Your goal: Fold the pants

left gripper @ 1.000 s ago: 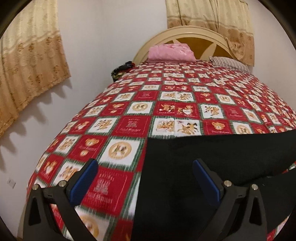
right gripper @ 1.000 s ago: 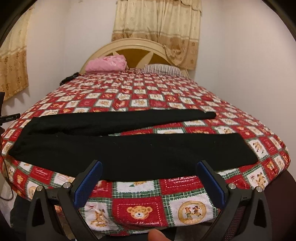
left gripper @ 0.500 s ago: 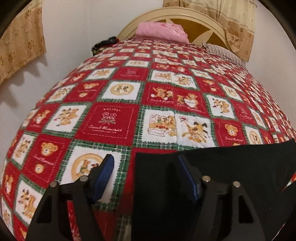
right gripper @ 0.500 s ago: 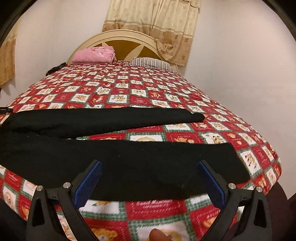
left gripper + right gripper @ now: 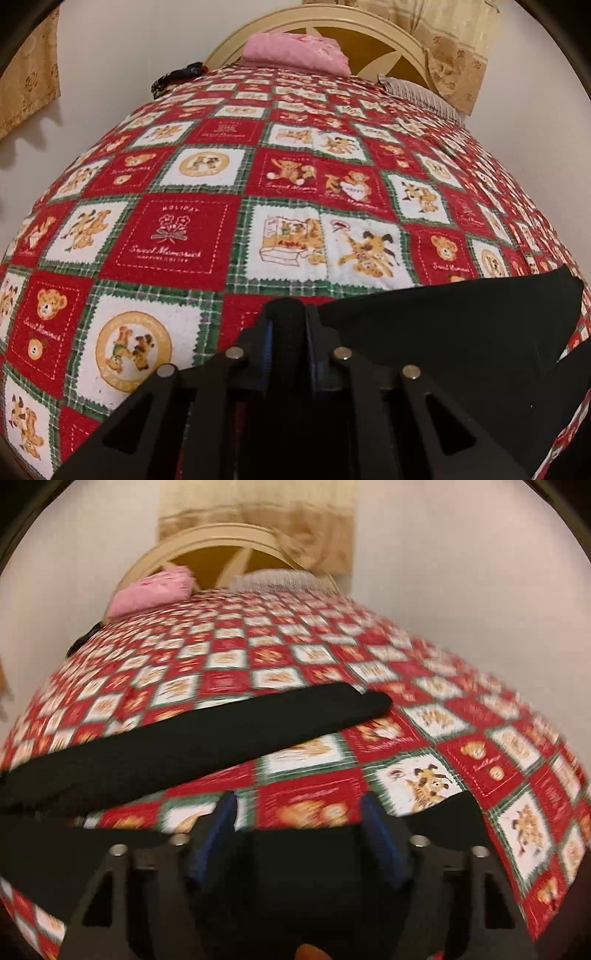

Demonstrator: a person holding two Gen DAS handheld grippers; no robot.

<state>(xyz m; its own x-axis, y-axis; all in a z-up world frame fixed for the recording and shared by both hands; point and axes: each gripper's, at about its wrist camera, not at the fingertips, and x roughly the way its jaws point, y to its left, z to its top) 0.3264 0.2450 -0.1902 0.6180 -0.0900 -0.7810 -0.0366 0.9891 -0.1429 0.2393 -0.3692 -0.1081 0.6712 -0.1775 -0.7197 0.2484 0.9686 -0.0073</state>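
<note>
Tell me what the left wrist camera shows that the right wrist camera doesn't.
Only the left wrist view shows the left tool shut on a corner of the black fabric pants. Only the right wrist view shows the open right tool over the near leg, and the far leg's end. Both share the red teddy-bear patchwork bedspread, pink folded cloth and cream headboard.

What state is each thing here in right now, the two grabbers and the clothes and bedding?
left gripper: shut, pinching a black fold of the pants.
right gripper: partly open, blurred, over the near leg.
black pants: unfolded, legs spread apart on the bed.
bedspread: spread flat.
pink cloth: bundled by the headboard.
striped pillow: lying flat at the head of the bed.
</note>
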